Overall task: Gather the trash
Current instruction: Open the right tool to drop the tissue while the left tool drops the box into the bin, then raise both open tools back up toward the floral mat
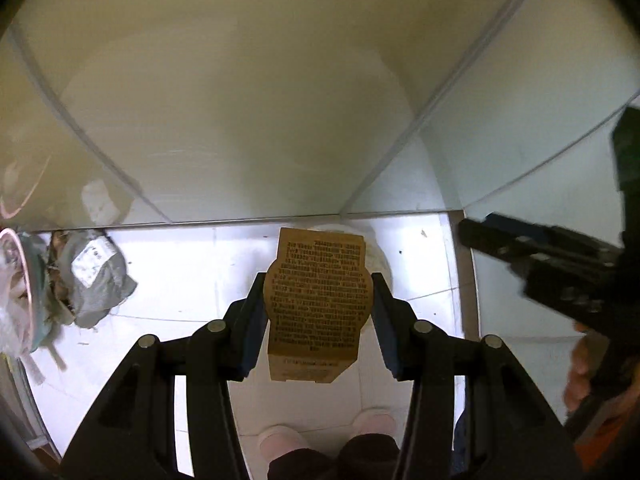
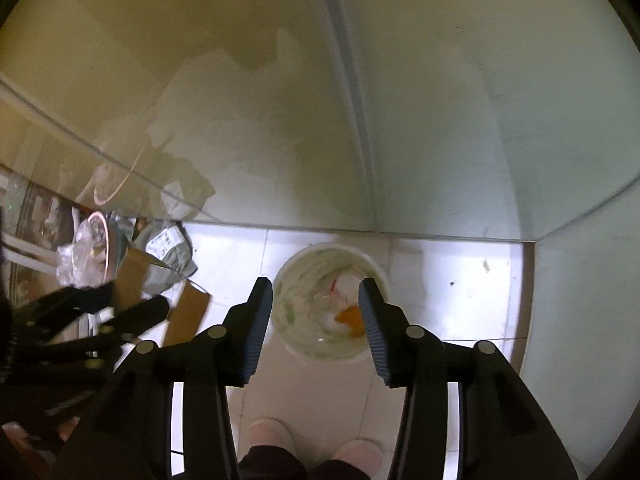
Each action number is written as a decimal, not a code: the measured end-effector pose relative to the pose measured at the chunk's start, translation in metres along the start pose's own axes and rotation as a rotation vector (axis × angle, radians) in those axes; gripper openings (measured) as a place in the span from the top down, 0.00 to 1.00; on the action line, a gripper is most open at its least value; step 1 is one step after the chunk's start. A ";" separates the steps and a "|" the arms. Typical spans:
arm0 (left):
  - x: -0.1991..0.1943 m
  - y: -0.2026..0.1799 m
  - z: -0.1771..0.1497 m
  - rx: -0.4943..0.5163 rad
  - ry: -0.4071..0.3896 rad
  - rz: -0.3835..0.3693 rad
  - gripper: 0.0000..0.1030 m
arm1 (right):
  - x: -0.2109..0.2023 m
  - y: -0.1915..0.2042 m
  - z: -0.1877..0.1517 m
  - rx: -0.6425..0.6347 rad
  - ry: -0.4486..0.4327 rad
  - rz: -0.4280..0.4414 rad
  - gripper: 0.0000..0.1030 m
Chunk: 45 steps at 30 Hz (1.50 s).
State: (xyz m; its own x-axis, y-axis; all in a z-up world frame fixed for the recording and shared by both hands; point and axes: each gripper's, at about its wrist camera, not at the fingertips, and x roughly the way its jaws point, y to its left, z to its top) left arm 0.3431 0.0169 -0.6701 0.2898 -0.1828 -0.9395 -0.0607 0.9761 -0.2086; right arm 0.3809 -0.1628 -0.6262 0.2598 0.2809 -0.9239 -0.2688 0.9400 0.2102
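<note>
- One brown printed cardboard sleeve (image 1: 318,304), flat and upright, held between the two fingers of the left gripper (image 1: 319,300) above the white tiled floor (image 1: 192,264).
- One white round paper bowl (image 2: 320,308) with orange and white scraps inside stands on the floor near the glass wall (image 2: 440,120); right gripper (image 2: 316,300) hangs above it, jaws wide, holding nothing.
- One grey crumpled plastic bag (image 1: 100,276) lies at the floor's left edge, touching one pink-rimmed bin (image 1: 24,280) of clear wrappers.
- Two pink slippers (image 1: 280,438) at the near edge.
</note>
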 end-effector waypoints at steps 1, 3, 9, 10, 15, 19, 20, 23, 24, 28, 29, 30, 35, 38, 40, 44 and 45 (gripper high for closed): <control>0.007 -0.004 0.003 0.009 0.009 -0.008 0.54 | -0.004 -0.005 0.001 0.009 -0.009 -0.003 0.60; 0.015 -0.012 0.006 0.026 0.020 -0.022 0.54 | -0.012 -0.015 0.002 0.029 -0.029 -0.005 0.60; 0.031 -0.033 0.013 0.078 0.052 -0.022 0.45 | -0.037 -0.031 0.004 0.068 -0.081 -0.014 0.60; 0.031 -0.035 0.013 0.080 0.053 -0.029 0.43 | -0.041 -0.032 0.004 0.071 -0.087 -0.015 0.60; 0.025 -0.038 0.016 0.075 0.061 -0.030 0.40 | -0.063 -0.029 0.005 0.081 -0.113 -0.018 0.59; -0.012 -0.042 0.023 0.059 0.028 -0.012 0.40 | -0.087 -0.022 0.010 0.079 -0.121 -0.021 0.59; -0.022 -0.045 0.025 0.056 0.021 -0.008 0.40 | -0.098 -0.017 0.012 0.079 -0.123 -0.021 0.59; -0.071 -0.048 0.034 0.050 -0.012 0.005 0.40 | -0.133 -0.004 0.019 0.075 -0.133 -0.014 0.59; -0.089 -0.050 0.038 0.049 -0.024 0.007 0.40 | -0.147 0.002 0.023 0.070 -0.140 -0.013 0.59; -0.172 -0.055 0.052 0.047 -0.088 0.021 0.40 | -0.207 0.031 0.037 0.042 -0.172 -0.018 0.59; -0.194 -0.057 0.056 0.045 -0.105 0.023 0.40 | -0.225 0.039 0.042 0.034 -0.183 -0.018 0.59; -0.215 -0.059 0.060 0.043 -0.121 0.023 0.40 | -0.243 0.048 0.046 0.028 -0.195 -0.017 0.59; -0.328 -0.071 0.077 0.050 -0.236 0.017 0.40 | -0.330 0.086 0.063 -0.008 -0.274 -0.021 0.59; -0.393 -0.078 0.087 0.065 -0.313 0.014 0.40 | -0.378 0.108 0.071 -0.031 -0.334 -0.030 0.59; -0.435 -0.082 0.093 0.081 -0.371 0.012 0.40 | -0.405 0.123 0.073 -0.050 -0.376 -0.044 0.59; -0.501 -0.073 0.100 0.109 -0.464 0.001 0.36 | -0.453 0.150 0.083 -0.075 -0.462 -0.046 0.59; -0.517 -0.073 0.102 0.111 -0.486 -0.002 0.36 | -0.465 0.156 0.083 -0.076 -0.484 -0.040 0.59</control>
State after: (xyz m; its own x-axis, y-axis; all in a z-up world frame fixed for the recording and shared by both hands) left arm 0.2953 0.0519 -0.1417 0.7032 -0.1343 -0.6982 0.0347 0.9873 -0.1550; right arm 0.2950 -0.1305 -0.1369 0.6677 0.3195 -0.6724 -0.3121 0.9402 0.1367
